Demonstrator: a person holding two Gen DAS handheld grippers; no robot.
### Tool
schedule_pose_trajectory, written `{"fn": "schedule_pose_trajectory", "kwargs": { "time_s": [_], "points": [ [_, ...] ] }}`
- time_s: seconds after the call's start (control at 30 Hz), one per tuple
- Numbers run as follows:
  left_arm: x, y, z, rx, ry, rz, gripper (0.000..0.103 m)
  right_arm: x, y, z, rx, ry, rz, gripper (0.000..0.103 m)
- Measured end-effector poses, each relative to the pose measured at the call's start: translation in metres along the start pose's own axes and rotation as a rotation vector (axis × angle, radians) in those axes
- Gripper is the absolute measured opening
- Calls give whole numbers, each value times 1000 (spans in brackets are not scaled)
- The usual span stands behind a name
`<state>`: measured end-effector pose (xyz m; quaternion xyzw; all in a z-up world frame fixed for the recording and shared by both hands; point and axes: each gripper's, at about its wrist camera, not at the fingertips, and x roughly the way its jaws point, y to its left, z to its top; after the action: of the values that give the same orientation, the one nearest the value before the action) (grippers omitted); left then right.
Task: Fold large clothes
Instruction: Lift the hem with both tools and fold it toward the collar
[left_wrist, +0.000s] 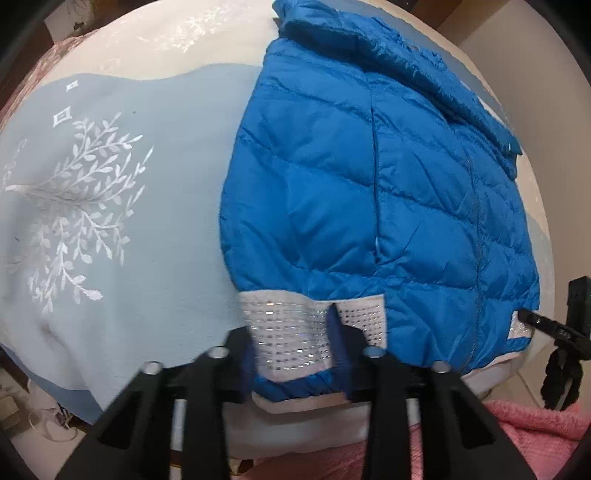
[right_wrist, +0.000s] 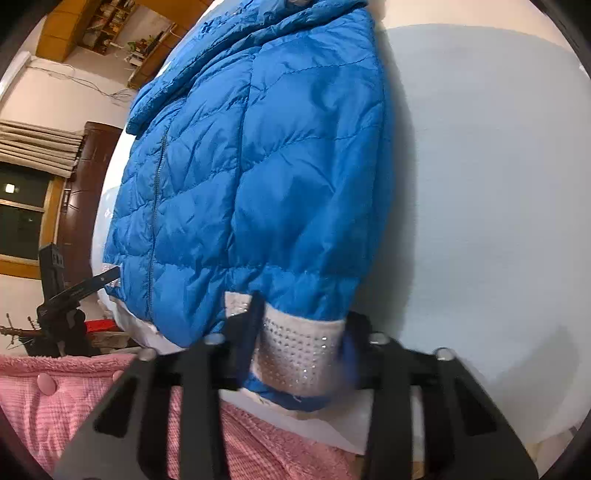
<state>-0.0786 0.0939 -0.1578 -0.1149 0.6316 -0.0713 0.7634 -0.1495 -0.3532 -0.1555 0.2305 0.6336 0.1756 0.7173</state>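
Observation:
A bright blue quilted jacket (left_wrist: 369, 184) lies flat on a pale blue bedspread (left_wrist: 155, 229), collar at the far end. My left gripper (left_wrist: 293, 332) is shut on the white studded band (left_wrist: 288, 354) at the jacket's near left corner. The right gripper (left_wrist: 528, 317) shows at the jacket's near right corner, on another bit of white band. In the right wrist view the jacket (right_wrist: 258, 166) fills the middle, and my right gripper (right_wrist: 303, 325) is shut on the white studded band (right_wrist: 299, 358) at its near edge. The left gripper (right_wrist: 110, 275) touches the far corner.
White leaf embroidery (left_wrist: 81, 206) marks the bedspread left of the jacket. Bare bedspread (right_wrist: 480, 184) stretches right of the jacket. A person's pink fleece garment (right_wrist: 55, 406) fills the near edge. A dark window (right_wrist: 22, 221) and wooden shelves (right_wrist: 103, 26) stand beyond the bed.

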Motion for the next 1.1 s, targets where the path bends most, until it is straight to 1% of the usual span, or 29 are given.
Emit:
{"fn": "schedule_pose_trajectory", "kwargs": {
  "time_s": [0.03, 0.07, 0.1, 0.2, 0.27, 0.4, 0.43, 0.47, 0.57, 0.63, 0.67, 0.77, 0.83, 1.0, 1.1],
  "points": [
    [0, 0, 0, -1, -5, -8, 20, -1, 0, 0, 13, -7, 37, 14],
    [-3, -4, 3, 0, -10, -12, 15, -4, 0, -1, 14, -13, 56, 13],
    [-7, -6, 3, 2, -23, -15, 14, -8, 2, -1, 7, -19, 66, 11],
    [-21, -2, -2, 12, -52, -15, 13, -18, 8, -5, -28, -33, 80, 10],
    [-31, -1, -7, 21, -63, -14, 12, -21, 11, -7, -28, -34, 97, 10],
    [-33, 1, -12, 27, -46, -10, 12, -22, 8, -12, -26, -2, 93, 10],
    [-29, -2, -11, 30, -34, -3, 12, -19, 6, -12, -20, 12, 82, 10],
    [-27, 5, -10, 28, -18, 2, 12, -14, 3, -13, -10, 25, 72, 10],
    [-12, 8, -7, -2, 16, -5, 12, -7, -3, -6, 21, 39, 74, 10],
    [-19, 10, 0, -21, 7, -54, 11, -13, -1, -2, 22, 28, 94, 9],
    [-28, 9, 6, -28, -12, -103, 11, -19, 0, -2, 15, 21, 104, 9],
    [-59, 4, 27, -19, -75, -203, 11, -40, 10, 7, -5, -27, 162, 9],
    [-76, -1, 41, -13, -113, -252, 11, -58, 17, 17, -18, -75, 200, 8],
    [-103, -12, 87, 17, -202, -315, 11, -91, 34, 55, -47, -174, 260, 8],
    [-114, -14, 120, 20, -246, -352, 11, -106, 39, 87, -66, -215, 271, 8]
  ]
}}
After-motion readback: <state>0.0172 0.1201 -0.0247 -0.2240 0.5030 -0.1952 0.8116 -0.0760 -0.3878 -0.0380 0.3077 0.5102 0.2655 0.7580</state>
